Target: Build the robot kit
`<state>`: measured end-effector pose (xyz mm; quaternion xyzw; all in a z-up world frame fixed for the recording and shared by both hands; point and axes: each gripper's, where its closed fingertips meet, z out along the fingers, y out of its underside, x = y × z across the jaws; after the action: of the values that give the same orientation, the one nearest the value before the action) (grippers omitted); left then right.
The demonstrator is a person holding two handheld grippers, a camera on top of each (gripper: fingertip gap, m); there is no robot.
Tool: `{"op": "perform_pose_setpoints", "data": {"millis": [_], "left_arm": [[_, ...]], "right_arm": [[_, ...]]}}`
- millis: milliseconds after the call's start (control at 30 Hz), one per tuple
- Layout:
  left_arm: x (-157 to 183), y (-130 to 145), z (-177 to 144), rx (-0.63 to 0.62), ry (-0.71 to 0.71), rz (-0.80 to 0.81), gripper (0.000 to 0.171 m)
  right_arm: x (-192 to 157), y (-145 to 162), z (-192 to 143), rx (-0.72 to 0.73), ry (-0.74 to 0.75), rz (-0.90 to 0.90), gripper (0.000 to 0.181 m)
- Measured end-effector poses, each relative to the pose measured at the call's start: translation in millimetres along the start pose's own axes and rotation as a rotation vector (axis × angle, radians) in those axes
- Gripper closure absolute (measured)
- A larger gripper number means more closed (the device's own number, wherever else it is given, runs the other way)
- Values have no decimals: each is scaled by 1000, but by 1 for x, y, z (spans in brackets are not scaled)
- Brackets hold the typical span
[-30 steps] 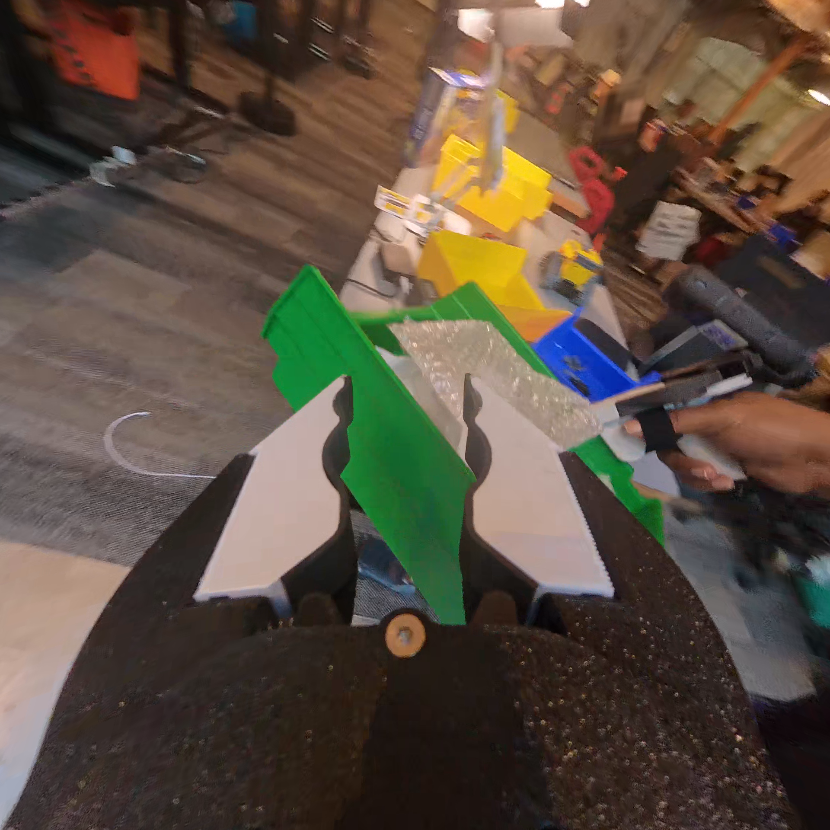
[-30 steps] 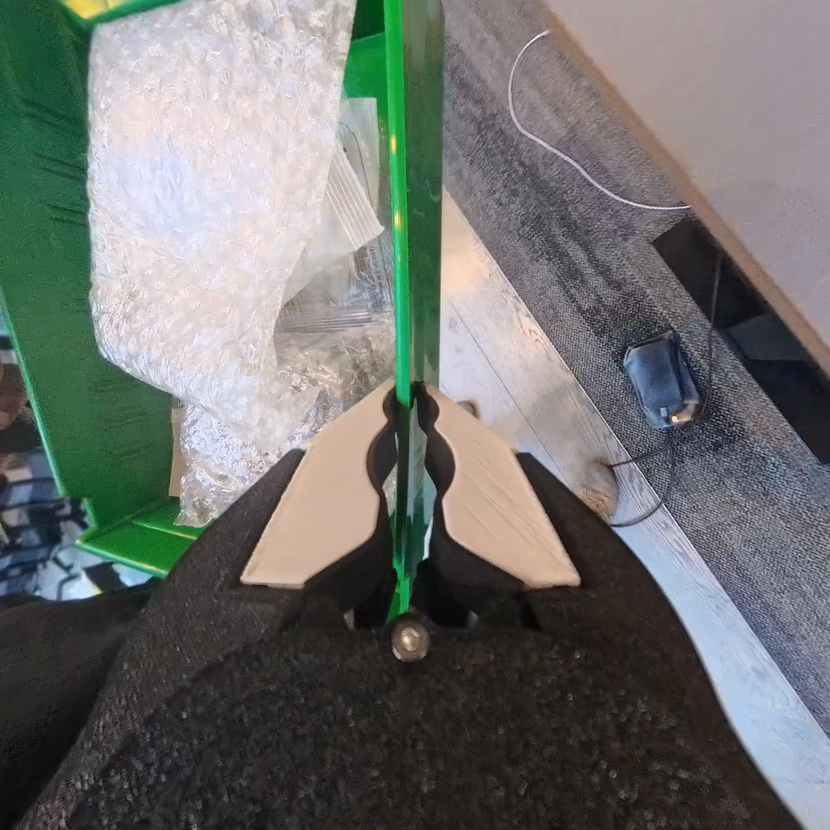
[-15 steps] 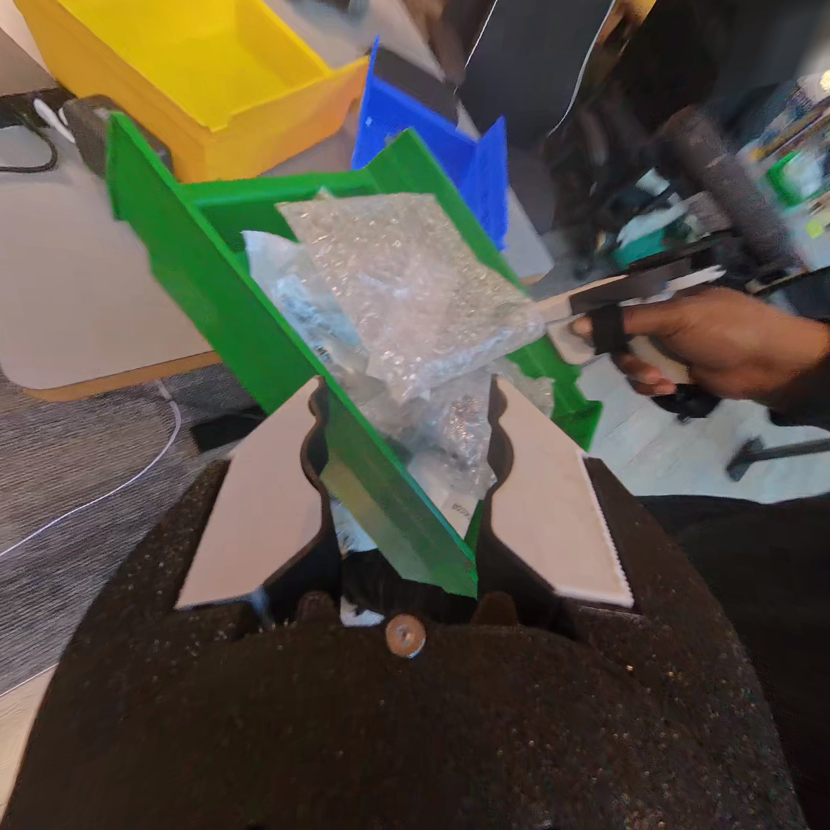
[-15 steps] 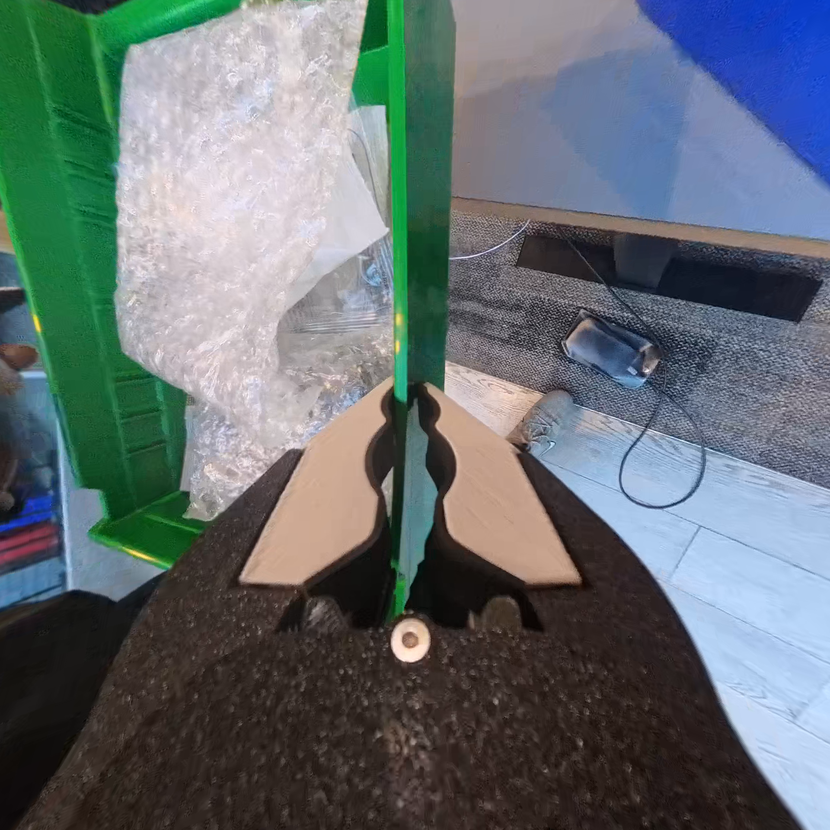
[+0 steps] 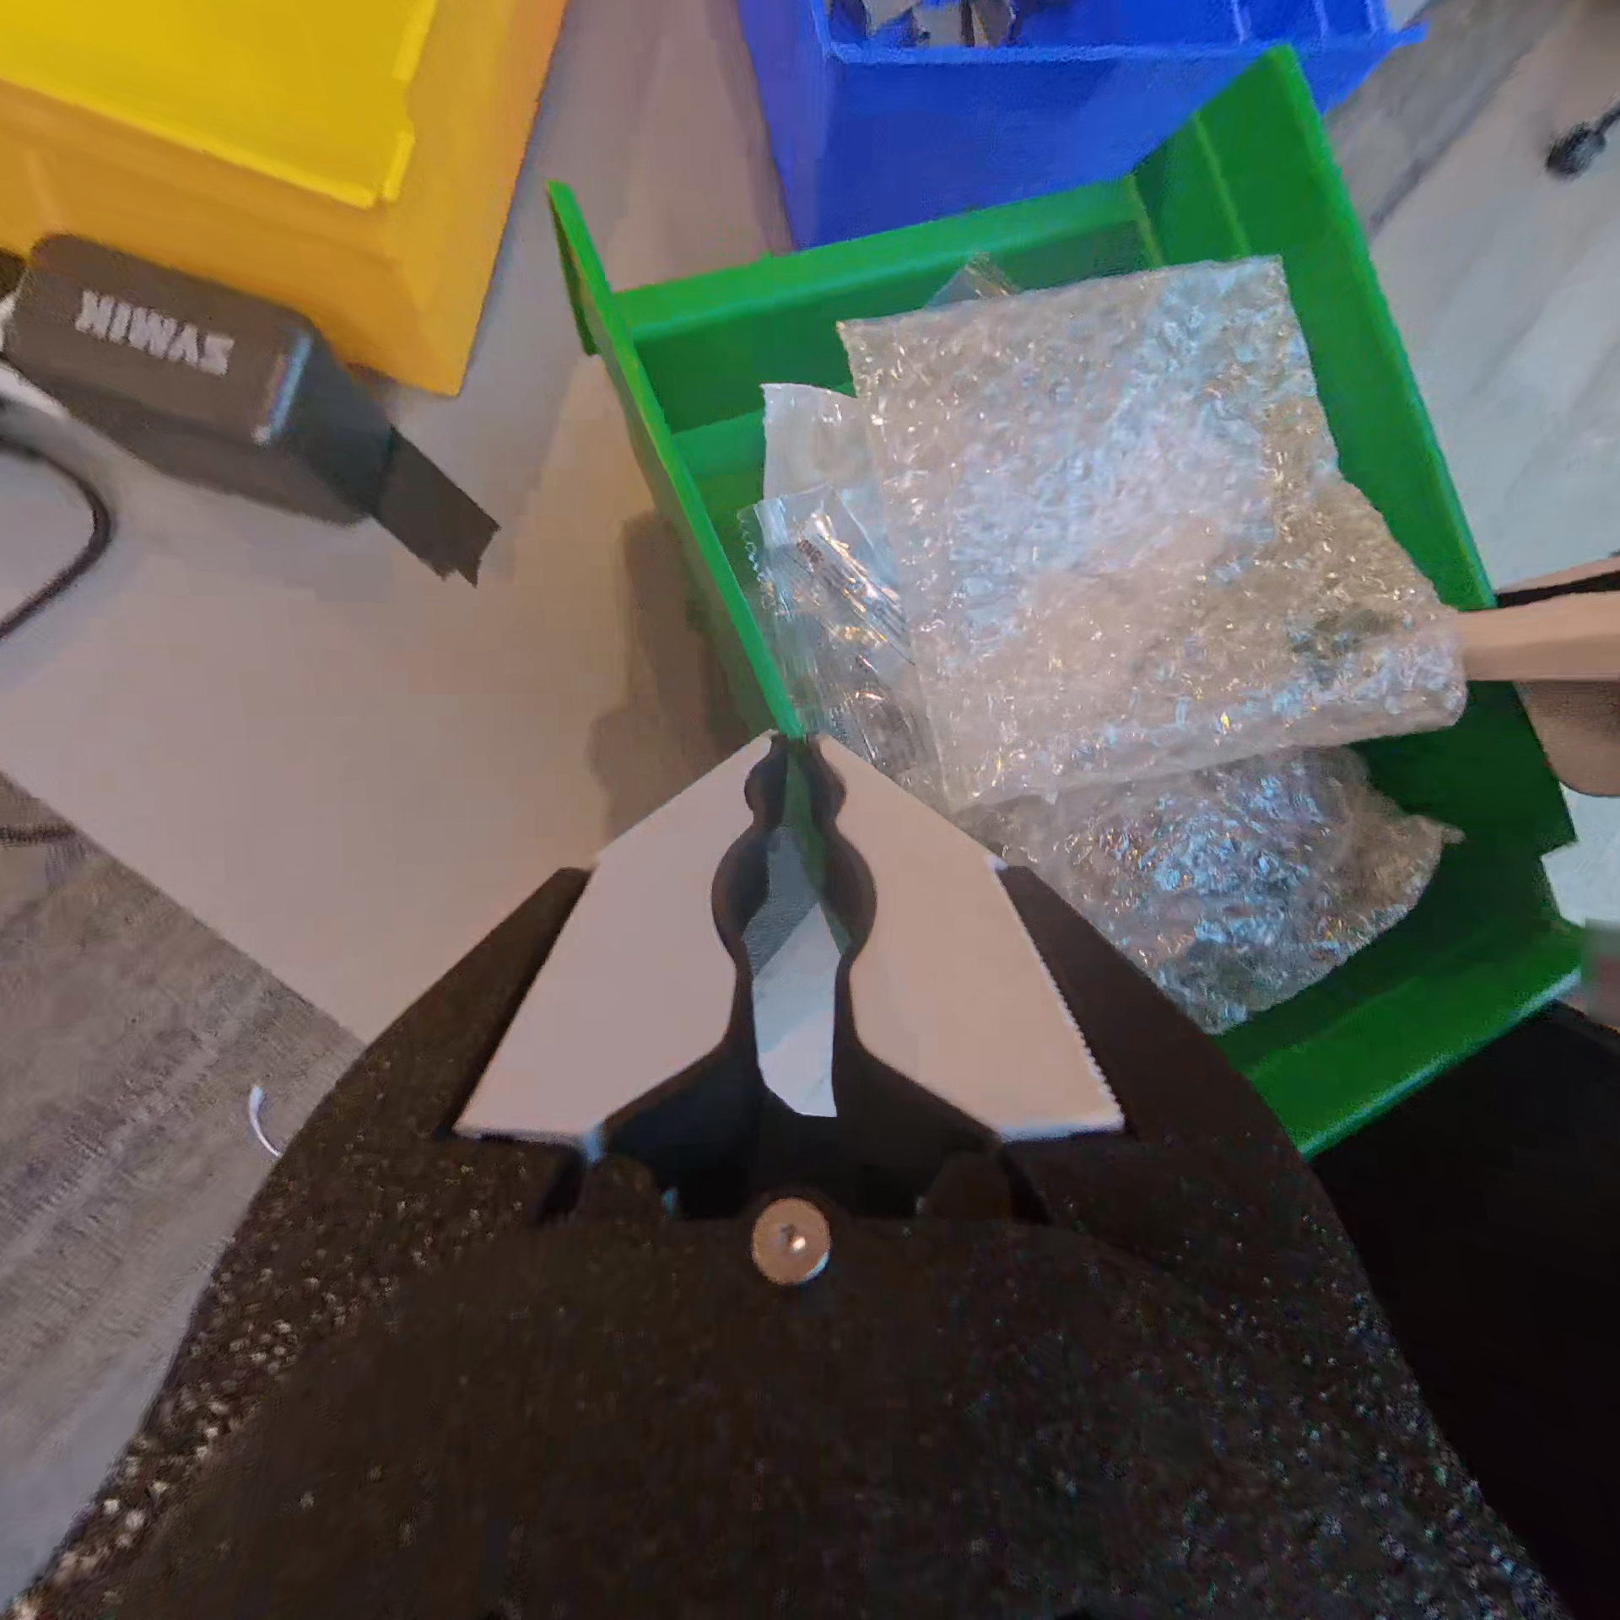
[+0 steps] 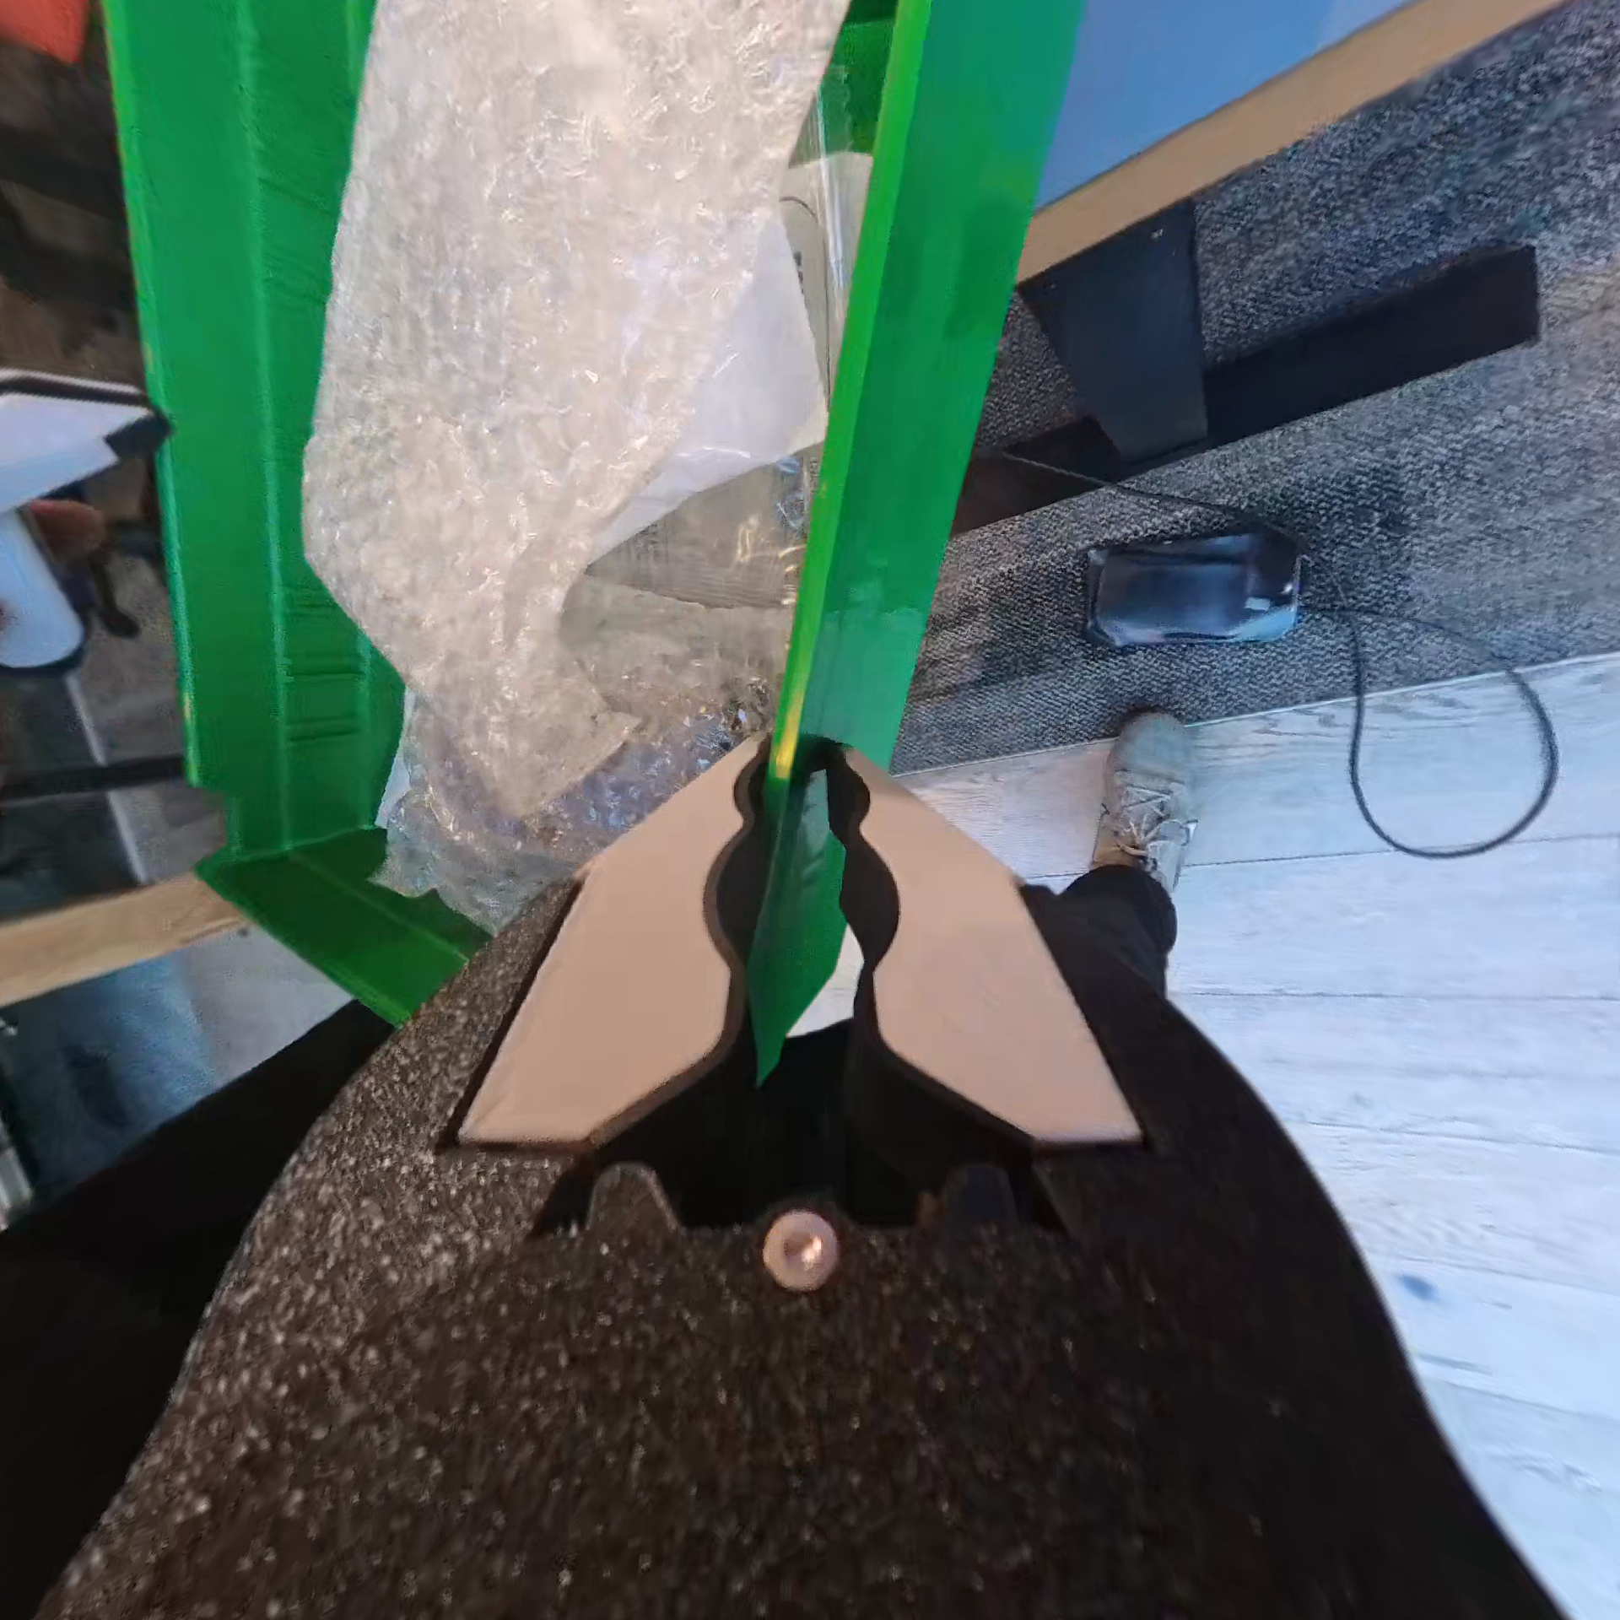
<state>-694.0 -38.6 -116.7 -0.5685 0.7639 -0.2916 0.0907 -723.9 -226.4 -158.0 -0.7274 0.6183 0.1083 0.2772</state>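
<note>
Left wrist view: left gripper [image 5: 796, 745] has its fingers clenched on the near-left side wall of the green bin [image 5: 675, 456], tips pinched tight on the rim. Bin looks to be over the pale table [image 5: 289, 701]; can't tell whether it's resting or just above it. Inside the bin: a bubble-wrap bag [image 5: 1104, 517] lying on top, clear plastic packets [image 5: 824, 596] under it toward the left wall, more crinkled wrap [image 5: 1227, 885] at the near end. Beyond the bin's far end sits a blue bin [image 5: 964, 131]; far-left of the bin a yellow bin [image 5: 228, 149], w/ a black power brick [image 5: 175, 377] in front of that. At the bin's right wall the other gripper's pale fingers [image 5: 1543, 640] show, edge of frame.

Right wrist view: right gripper [image 6: 802, 754] grasps the opposite side wall of the green bin [image 6: 938, 307], fingers closed on it, wall running up between them. Bubble-wrap bag [image 6: 561, 307] leans inside. Below and right of the bin: grey carpet, a small dark device w/ cable [image 6: 1192, 592], a shoe [image 6: 1148, 789] on light wood floor.

Progress: no goal stated. As things lie, the bin is gripped on both sides, contents in place, both grips on; whether it's fully set down – can't tell.
</note>
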Motion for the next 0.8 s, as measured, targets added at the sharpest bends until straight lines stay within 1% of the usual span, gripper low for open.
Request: {"op": "perform_pose_setpoints", "data": {"millis": [100,200,267,333,367,400,467,567,667,800], "left_arm": [[-22,-17,23,-1,81,88,169],[-39,-34,35,22,170,190,168],[-48,-44,34,54,223,236,162],[-59,-49,24,80,259,254,157],[-66,-48,17,91,266,260,154],[-74,-46,9,98,274,261,151],[-91,-32,-7,88,285,250,146],[-117,0,-25,52,281,212,142],[-137,28,-34,16,267,161,140],[-148,44,-36,19,272,73,137]], "right_arm": [[-13,11,19,60,54,137,170],[-27,14,36,162,98,378,173],[-36,9,45,227,146,482,173],[-44,5,57,269,186,576,171],[-48,5,63,275,215,593,172],[-54,2,68,284,233,591,172],[-72,-6,79,287,226,599,170],[-100,-16,99,263,206,543,166],[-125,-23,113,248,132,477,157],[-150,-22,115,226,-17,396,139]]}}
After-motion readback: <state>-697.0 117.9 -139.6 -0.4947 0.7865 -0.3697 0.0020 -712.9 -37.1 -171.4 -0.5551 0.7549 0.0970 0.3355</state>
